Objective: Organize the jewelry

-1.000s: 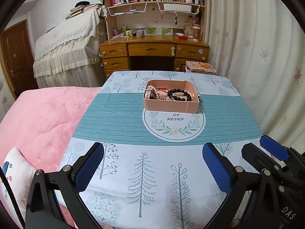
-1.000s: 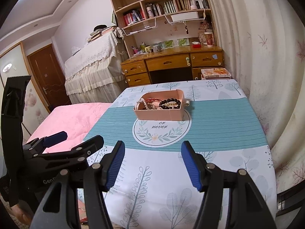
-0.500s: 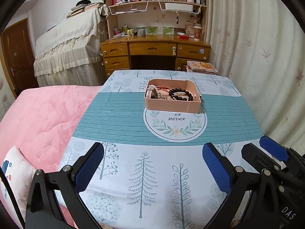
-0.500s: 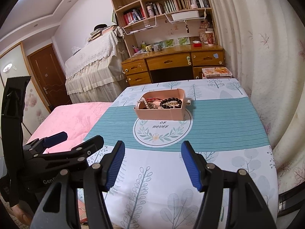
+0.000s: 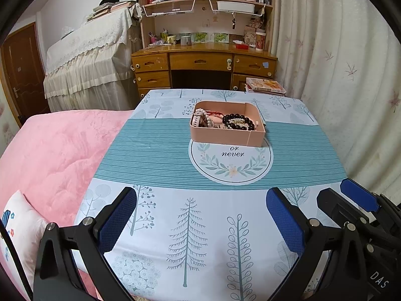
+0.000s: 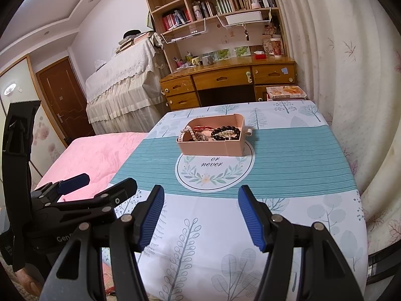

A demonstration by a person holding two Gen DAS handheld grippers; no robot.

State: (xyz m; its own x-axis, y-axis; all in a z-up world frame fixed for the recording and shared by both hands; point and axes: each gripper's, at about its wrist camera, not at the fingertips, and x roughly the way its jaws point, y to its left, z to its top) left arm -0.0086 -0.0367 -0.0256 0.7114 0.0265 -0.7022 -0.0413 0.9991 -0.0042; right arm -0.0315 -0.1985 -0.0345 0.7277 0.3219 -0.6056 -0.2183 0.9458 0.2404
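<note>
I see the pink jewelry box [image 5: 226, 128] holding bracelets, a black bead bracelet [image 5: 238, 122] among them, sitting mid-tabletop [image 5: 155, 150] on the teal band. It lies well ahead of my left claw [image 5: 200, 223] and right claw [image 6: 201, 215], both spread wide with nothing between them, over the near edge.

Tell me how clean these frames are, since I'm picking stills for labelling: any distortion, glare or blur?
Left wrist view: strong fisheye bending, dark vignette corners; pink box and beads sharp; open left gripper crisp. Right wrist view: same curvature, curtain bowed; right gripper sharp, open; soft even light, no glare.
</note>
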